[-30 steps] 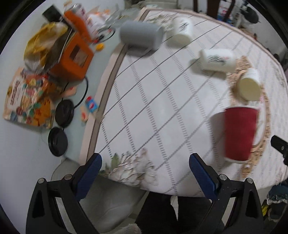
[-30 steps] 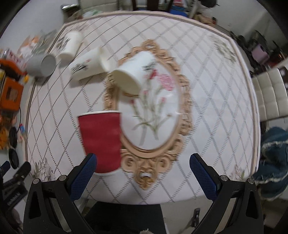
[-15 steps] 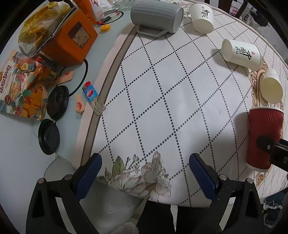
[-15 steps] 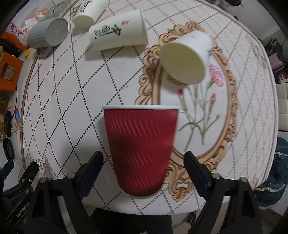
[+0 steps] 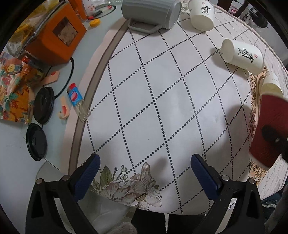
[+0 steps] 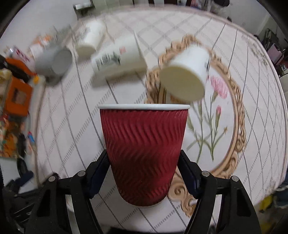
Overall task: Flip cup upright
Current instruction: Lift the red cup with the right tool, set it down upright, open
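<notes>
A red ribbed paper cup (image 6: 144, 154) fills the middle of the right wrist view, its white rim at the top of the frame. My right gripper (image 6: 144, 172) is shut on its lower body, one finger on each side. The cup also shows at the right edge of the left wrist view (image 5: 270, 131), tilted, with a right finger (image 5: 275, 138) across it. My left gripper (image 5: 144, 171) is open and empty over the near edge of the patterned mat (image 5: 162, 108).
Three white paper cups lie on their sides on the mat (image 5: 202, 15), (image 5: 243, 55), (image 6: 185, 79). A grey mug (image 5: 151, 12) lies at the back. An orange box (image 5: 57, 34), black lids (image 5: 43, 104) and packets sit left of the mat.
My right gripper has moved in around the red cup and shut on it. The right wrist view is now blurred with motion. My left gripper has come closer to the mat.
</notes>
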Tool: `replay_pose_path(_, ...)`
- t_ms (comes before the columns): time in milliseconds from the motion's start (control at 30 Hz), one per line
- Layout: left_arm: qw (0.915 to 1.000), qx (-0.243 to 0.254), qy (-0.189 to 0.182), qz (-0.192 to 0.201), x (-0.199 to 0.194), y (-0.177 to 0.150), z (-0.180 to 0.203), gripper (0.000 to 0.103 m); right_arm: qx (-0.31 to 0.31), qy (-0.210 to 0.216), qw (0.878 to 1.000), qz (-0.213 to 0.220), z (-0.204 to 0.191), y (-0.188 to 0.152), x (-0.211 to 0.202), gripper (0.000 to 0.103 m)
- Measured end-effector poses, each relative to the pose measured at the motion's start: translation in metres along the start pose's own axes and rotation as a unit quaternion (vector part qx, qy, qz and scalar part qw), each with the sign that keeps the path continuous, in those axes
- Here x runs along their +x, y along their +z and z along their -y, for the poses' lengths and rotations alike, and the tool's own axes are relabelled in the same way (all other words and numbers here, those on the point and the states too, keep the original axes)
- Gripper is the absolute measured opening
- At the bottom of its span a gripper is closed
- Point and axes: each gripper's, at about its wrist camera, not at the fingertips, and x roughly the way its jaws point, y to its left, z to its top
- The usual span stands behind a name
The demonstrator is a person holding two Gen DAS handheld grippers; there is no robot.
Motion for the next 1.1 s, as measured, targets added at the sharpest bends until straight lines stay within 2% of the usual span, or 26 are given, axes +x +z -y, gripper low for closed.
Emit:
replay_pose_path(167,1.0,-0.005,-0.004,-0.005,0.01,0.014,0.001,0.103,-0.001,0.014,0.993,0.121,-0.004,0.003,-0.012,0.076)
replay_pose_path(333,0.9999,0.01,0.009,0.003,0.018,0.023,0.007,0.103,-0.027,-0.009,0.982,0.185,-0.021,-0.01,0.013,0.076)
replay_pose_path(467,0.9997,0.022,0.012,0.01,0.019,0.026,0.012,0.103,-0.044,-0.018,0.973,0.227,-0.022,-0.024,0.012,0.076)
replay_pose_path(733,0.9988,0.04,0.017,0.022,0.014,0.012,0.019,0.102,-0.042,-0.023,0.973,0.228,-0.023,-0.048,0.003,0.077)
replay_pose_path(767,0.9987,0.042,0.016,0.024,0.012,-0.003,0.016,0.103,-0.042,-0.023,0.973,0.225,-0.022,-0.051,0.002,0.077)
replay_pose_path(933,0.9985,0.044,0.014,0.03,0.004,-0.017,0.014,0.103,-0.042,-0.028,0.978,0.2,-0.02,-0.058,-0.001,0.077)
replay_pose_path(1100,0.9978,0.042,0.019,0.047,-0.01,-0.034,0.011,0.103,-0.053,-0.034,0.98,0.191,-0.021,-0.065,-0.01,0.087)
